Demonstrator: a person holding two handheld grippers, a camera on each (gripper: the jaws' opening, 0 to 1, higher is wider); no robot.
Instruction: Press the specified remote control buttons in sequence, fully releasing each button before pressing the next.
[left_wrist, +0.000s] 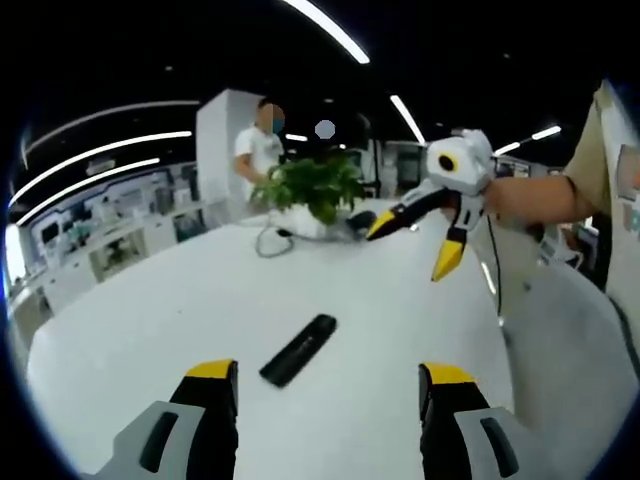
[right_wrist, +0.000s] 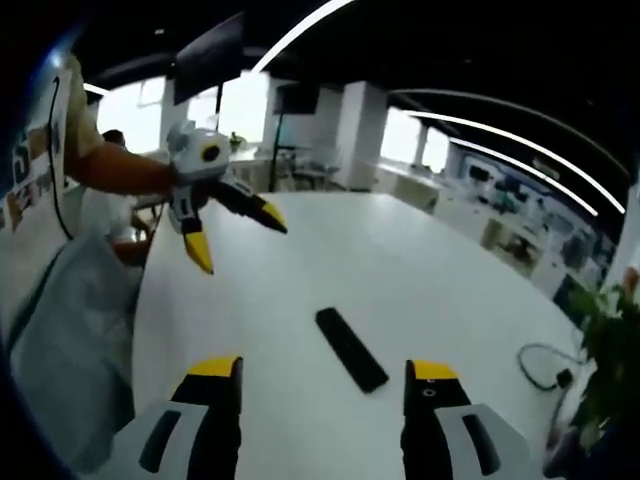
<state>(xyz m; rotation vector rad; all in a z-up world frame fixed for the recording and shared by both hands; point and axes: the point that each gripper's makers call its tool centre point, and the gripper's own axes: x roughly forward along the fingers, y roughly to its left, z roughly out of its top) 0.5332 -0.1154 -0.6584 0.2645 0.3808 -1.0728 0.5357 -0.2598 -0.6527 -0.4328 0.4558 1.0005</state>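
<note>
Both tongs, left tongs (left_wrist: 325, 385) and right tongs (right_wrist: 322, 380), spread wide over remote (left_wrist: 298, 350); better pinched shut first, then one tip straight down onto a button.

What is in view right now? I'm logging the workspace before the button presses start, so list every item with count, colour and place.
remote control: one, black, lying flat on the table ahead of both grippers, nothing touching it.
table: one, white, large with a rounded edge.
potted plant: one, green leaves, white pot, at the table's far side in the left gripper view.
cable: one, dark, looped on the table beside the plant.
bystander: one, white shirt, standing behind the plant.
ceiling lights: several, white strips overhead.
left gripper: one, white body, black jaws with yellow tips, open, held above the table.
right gripper: one, same colours, open, held above the table.
person's arm: holding the right gripper.
</note>
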